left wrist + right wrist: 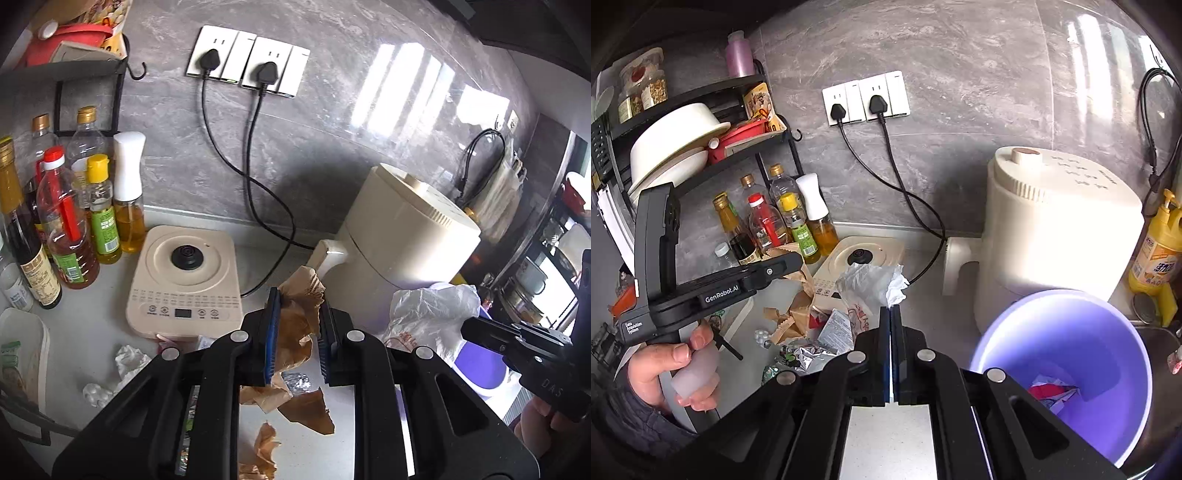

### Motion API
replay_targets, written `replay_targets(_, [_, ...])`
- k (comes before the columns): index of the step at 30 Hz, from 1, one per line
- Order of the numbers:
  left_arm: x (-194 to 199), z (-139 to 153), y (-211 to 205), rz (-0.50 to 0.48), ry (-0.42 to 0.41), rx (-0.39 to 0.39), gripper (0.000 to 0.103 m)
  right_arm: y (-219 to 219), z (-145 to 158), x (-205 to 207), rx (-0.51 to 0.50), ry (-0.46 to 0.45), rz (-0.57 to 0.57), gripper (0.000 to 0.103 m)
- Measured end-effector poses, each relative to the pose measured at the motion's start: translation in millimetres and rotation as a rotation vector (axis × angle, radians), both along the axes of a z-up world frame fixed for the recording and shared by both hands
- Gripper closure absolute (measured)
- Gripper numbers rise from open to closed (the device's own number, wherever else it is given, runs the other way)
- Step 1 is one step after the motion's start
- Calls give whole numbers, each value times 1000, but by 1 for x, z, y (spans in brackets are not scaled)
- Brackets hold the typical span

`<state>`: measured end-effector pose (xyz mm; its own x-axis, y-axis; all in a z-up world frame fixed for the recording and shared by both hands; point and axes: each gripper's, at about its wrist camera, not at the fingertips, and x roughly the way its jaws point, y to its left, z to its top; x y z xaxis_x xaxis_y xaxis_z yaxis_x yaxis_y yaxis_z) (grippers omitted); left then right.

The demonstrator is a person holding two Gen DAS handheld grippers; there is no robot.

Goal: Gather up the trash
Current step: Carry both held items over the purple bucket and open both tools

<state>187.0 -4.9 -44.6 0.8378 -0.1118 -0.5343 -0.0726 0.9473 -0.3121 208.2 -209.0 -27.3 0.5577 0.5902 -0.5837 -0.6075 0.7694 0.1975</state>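
**Left clamped on brown paper, right clamped on plastic bag, bin at right**

Left wrist view:
- Left gripper [299,328] has its fingers closed in on crumpled brown paper [297,325]; the paper fills the gap and sticks out above and below the blue pads.
- 2 more brown scraps on the counter [92,332] near the camera, below the fingers: one [310,410], one [264,450].
- 1 foil scrap [297,382] between the fingers, low.
- 1 white tissue [127,363] left of the gripper.
- 1 plastic bag [432,314] to the right, over the purple bin [480,365].
- Far left: about 7 bottles [66,229] in a cluster. 1 beige cooker base [184,277] in the middle, 1 cream air fryer [402,236] at right.
- Wall: 2 sockets [247,61], 2 black plugs in.

Right wrist view:
- Right gripper [891,314] has its fingers pressed together on the edge of the plastic bag [871,284]; the bag stands up past the tips.
- Bin [1067,365] near right, 1 red-and-white wrapper [1052,393] inside.
- Left gripper [783,264] at left, brown paper [801,273] at its tip; hand [676,369] on the grip.
- Trash pile on the counter left of the fingers: brown scraps, foil [809,356], 1 printed wrapper [836,330].
- 1 yellow soap bottle [1156,247] far right.
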Motion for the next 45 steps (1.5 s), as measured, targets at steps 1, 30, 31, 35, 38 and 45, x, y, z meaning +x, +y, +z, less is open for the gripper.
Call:
replay_targets(1, [0,2,-7,-8,-5,3,85,-6,2,0,1,-4,-6,102])
replay_targets(30, [28,34,-173,-220,-62,35,85,-202,9,-4,53,-24,-340,35])
replay_targets(31, [30,33,-177,-226,-59,36,85,-208,7,-5,51,-18,-352,35])
replay_targets(35, [37,31,-193,-251,-51,37,84,-228,2,-13,51,-9,-391,30])
replay_targets(38, [43,29,-206,-270,-43,37,84,-241,-1,-18,47,-3,-416,29])
replay_targets(45, [47,24,-215,-221,-56,23,22,-266,-8,-28,32,18,-476,24])
